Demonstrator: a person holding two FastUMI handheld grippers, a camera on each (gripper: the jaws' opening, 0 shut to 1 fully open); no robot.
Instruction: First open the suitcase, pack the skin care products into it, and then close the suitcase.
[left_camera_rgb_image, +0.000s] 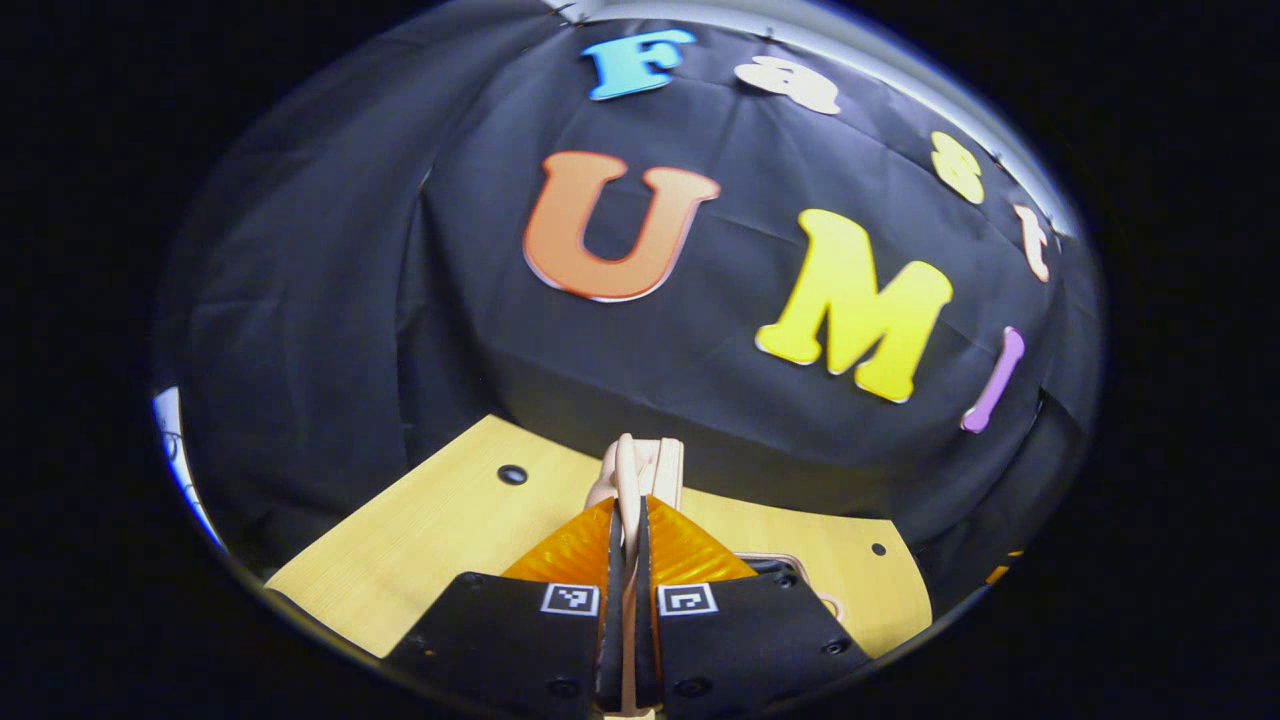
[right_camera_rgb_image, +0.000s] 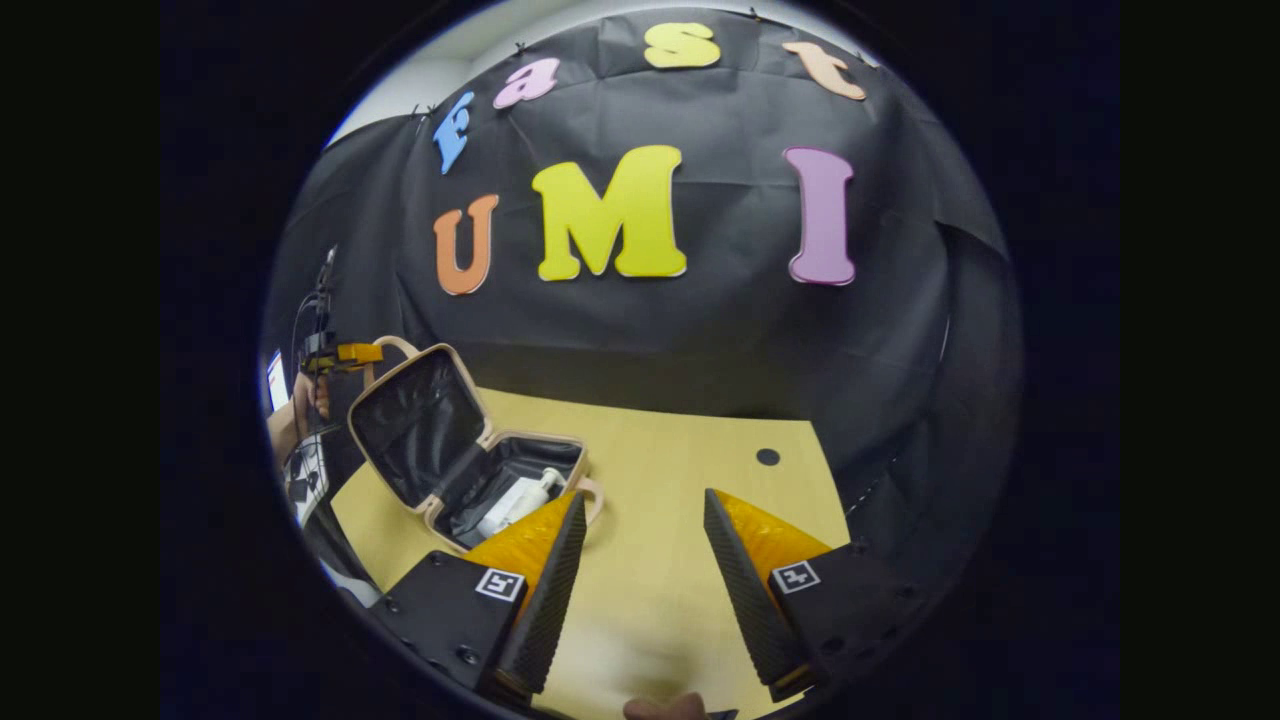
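Wood surface: pale, yellowish table (right_camera_rgb_image: 680, 470) with small dark round holes; its far edge meets the black cloth wall.
Suitcase: small beige suitcase (right_camera_rgb_image: 455, 450) near the table's left edge in the right gripper view, standing open. Its base lies flat on the table and its lid (right_camera_rgb_image: 415, 425) is raised, tilted up and back toward the left. Both halves have dark lining.
Contents: white bottle (right_camera_rgb_image: 515, 500) lying on its side inside the base, cap end pointing toward the far right corner of the case. I cannot tell if more items lie beside it.
Handle on lid: beige loop handle (left_camera_rgb_image: 635, 470) at the lid's upper edge.
Left gripper: left gripper (left_camera_rgb_image: 626, 540) has its fingers drawn together and clamped on that loop handle, which sticks out past the tips in the left gripper view. In the right gripper view this same tool shows far off at the lid's top edge, with a hand (right_camera_rgb_image: 300, 400) holding it from the left.
Right gripper: right gripper (right_camera_rgb_image: 640, 530) hovers over the near middle of the table, fingers wide apart with bare wood between them, gripping nothing. Its left finger overlaps the near right corner of the suitcase base in the picture; whether they touch I cannot tell.
Second handle: beige loop (right_camera_rgb_image: 592, 498) on the base's near right side, just beside that finger.
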